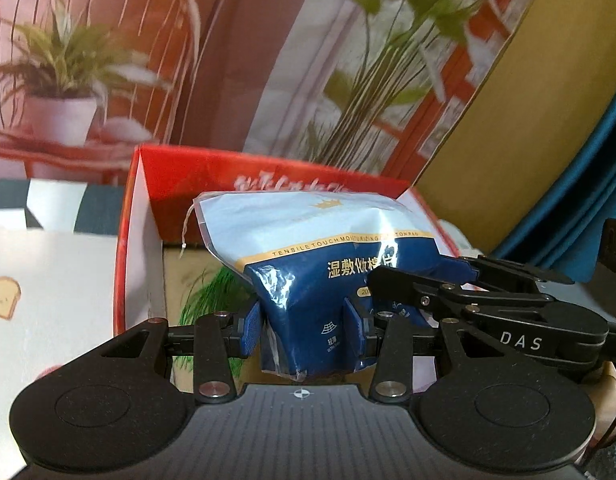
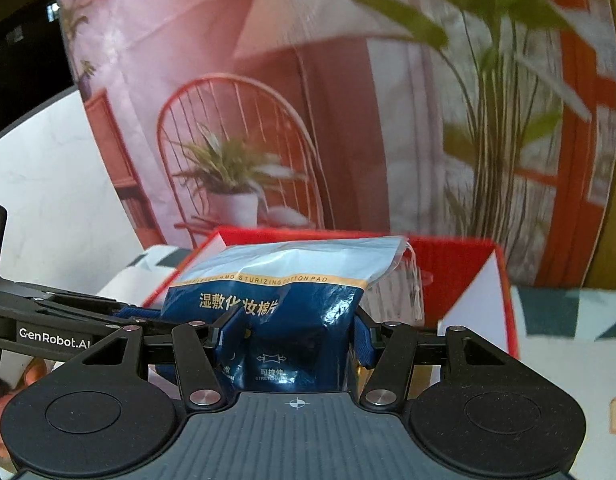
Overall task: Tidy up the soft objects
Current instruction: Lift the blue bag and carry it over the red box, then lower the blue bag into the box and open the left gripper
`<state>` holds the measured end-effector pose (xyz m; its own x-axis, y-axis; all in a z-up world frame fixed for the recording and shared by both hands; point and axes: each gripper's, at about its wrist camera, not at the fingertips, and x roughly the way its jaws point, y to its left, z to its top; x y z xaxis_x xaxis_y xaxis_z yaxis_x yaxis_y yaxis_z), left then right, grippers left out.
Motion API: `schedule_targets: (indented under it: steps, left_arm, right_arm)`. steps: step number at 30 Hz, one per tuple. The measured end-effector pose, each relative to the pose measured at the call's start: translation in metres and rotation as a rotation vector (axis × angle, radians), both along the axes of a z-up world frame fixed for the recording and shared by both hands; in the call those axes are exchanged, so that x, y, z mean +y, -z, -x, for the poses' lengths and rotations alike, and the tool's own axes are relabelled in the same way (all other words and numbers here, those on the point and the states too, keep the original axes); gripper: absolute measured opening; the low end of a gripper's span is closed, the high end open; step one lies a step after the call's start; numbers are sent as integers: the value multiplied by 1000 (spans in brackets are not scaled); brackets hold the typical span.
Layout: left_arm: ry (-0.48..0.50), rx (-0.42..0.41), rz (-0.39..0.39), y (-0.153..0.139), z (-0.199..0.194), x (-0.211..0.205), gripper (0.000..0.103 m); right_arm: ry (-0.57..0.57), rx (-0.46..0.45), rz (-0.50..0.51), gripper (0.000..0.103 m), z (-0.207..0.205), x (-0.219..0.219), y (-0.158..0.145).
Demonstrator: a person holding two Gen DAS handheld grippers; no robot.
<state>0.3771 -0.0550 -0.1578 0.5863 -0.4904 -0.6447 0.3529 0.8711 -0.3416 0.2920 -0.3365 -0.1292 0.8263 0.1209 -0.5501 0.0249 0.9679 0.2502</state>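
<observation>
**Printed backdrop behind a shared grip**

Behind a red box (image 1: pixel 267 184), a printed backdrop (image 1: pixel 235 60) is seen. The cotton pad pack (image 1: pixel 308 280) is pinched by the left gripper (image 1: pixel 303 326) and the right gripper (image 2: pixel 293 340), ahead of both, above the box.

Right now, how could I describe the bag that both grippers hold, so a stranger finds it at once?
Look in front of the big pink backdrop for the open red box. Just before it, the left gripper and right gripper both pinch one soft plastic bag. It is dark blue below and pale above, with a gold band reading "cotton pad".
</observation>
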Motion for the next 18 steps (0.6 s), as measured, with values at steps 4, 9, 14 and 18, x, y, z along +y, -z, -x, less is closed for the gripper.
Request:
schedule_targets:
  steps: [4, 9, 14, 18]
  left_arm:
    - [9, 22, -41, 10, -2, -2, 46]
    - [-3, 25, -78, 15, -2, 0, 46]
    - [-5, -28, -113, 6, 6, 2, 47]
    - [-12, -100, -142, -7, 20, 2, 52]
  right_arm:
    - [13, 53, -33, 53, -4, 0, 16]
    - [50, 131, -81, 53, -7, 0, 32]
    - [91, 174, -40, 53, -1, 2, 37]
    - [106, 148, 35, 63, 10, 8, 28]
